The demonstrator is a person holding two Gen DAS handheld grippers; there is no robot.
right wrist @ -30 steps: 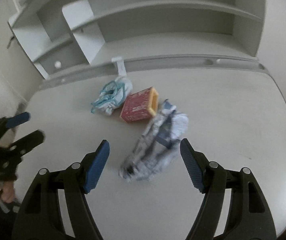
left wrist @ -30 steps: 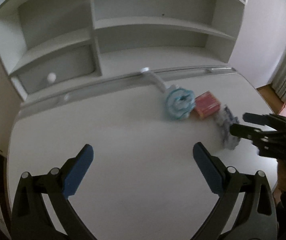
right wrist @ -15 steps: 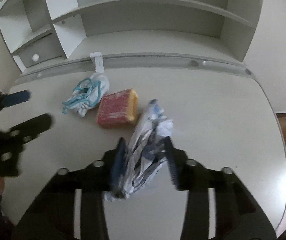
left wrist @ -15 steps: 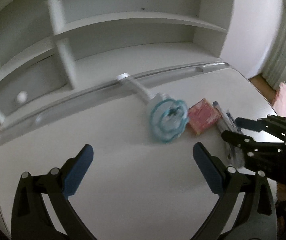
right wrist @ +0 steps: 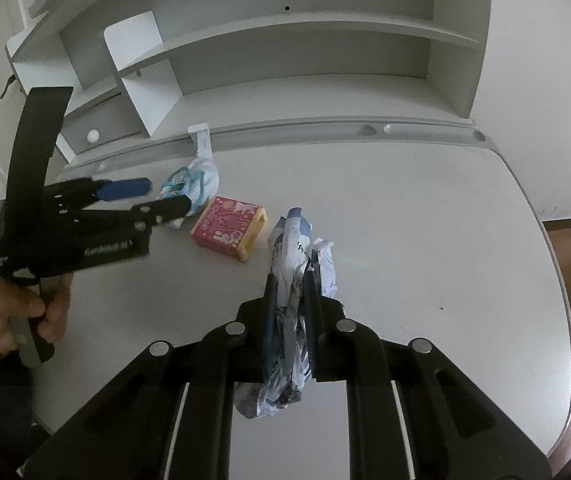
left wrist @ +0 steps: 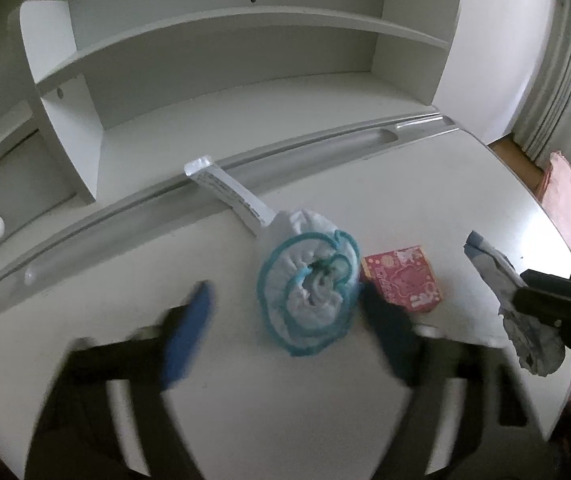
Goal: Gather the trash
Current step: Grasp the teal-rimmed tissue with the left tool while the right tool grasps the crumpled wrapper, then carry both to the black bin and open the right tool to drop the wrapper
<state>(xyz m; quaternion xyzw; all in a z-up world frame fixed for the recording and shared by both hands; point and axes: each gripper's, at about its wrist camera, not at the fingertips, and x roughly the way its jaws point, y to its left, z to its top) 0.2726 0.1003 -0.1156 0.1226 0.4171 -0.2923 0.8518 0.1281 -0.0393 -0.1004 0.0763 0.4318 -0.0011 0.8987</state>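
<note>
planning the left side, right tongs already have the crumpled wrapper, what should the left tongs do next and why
Probably close the left tongs on the white and teal bundle: their blue fingers stand open either side of it on the table, with the red box just beyond.

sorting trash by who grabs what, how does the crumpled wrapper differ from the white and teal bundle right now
The crumpled wrapper is clamped in the shut right gripper; the white and teal bundle lies on the desk, between the open left gripper's fingers, not yet gripped. The wrapper is long, white with dark blue print; the bundle is a rounded roll edged in teal. The red box sits between them. Both are soft, crushed trash.
</note>
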